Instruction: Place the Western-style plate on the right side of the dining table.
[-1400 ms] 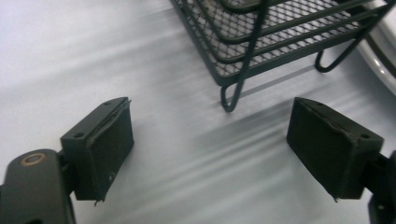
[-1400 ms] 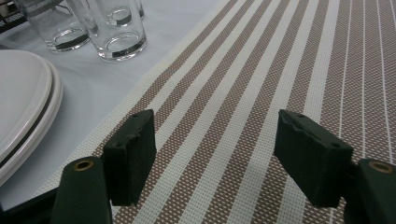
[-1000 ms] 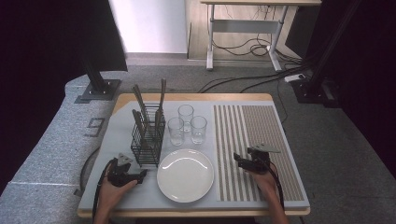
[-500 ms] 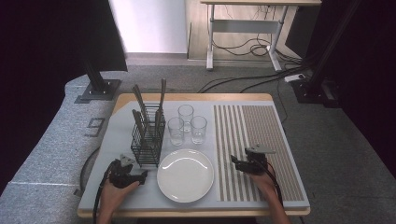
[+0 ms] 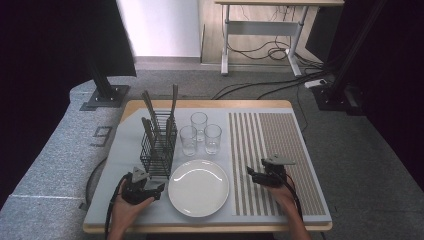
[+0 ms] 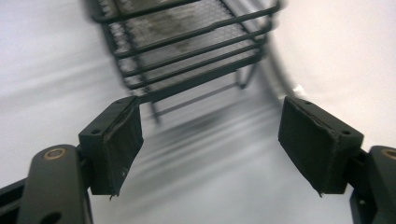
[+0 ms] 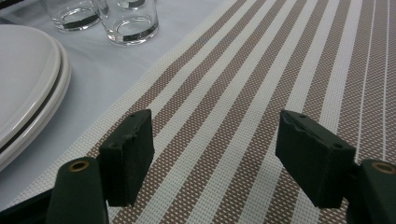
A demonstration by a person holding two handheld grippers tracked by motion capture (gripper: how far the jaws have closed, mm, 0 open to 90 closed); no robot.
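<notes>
Since the earlier frame, the left gripper (image 5: pixel 159 187) has been carried a little toward the rack (image 5: pixel 159 142) and slightly up, while the right gripper (image 5: pixel 250 173) has been kept where it was on the mat (image 5: pixel 280 150). In the left gripper view, the left gripper (image 6: pixel 210 144) is seen with its jaws spread wide and nothing between them; the rack (image 6: pixel 187 42) stands straight ahead of the gap, close but not touched, its near bottom edge lying across the line of the jaws. Utensils (image 5: pixel 159 107) are stood upright in the rack, handles rising above its rim, so their long axis runs up and down while the jaws point roughly level at the rack's foot. A reach for a handle would, by this judgement, call for the gripper to be lifted and tipped down from above the rack. The plate (image 5: pixel 198 187) lies just right of the rack, and its rim (image 6: pixel 280 70) is seen beside the rack's corner. The glasses (image 5: pixel 200 132) stand right of the rack and beyond the plate. In the right gripper view, the right gripper (image 7: pixel 215 154) is likewise held wide open and empty over the mat (image 7: pixel 261 93), well apart from the rack, with plate and glasses between. The left hand (image 5: pixel 125 212) is therefore much the nearer to the rack.
</notes>
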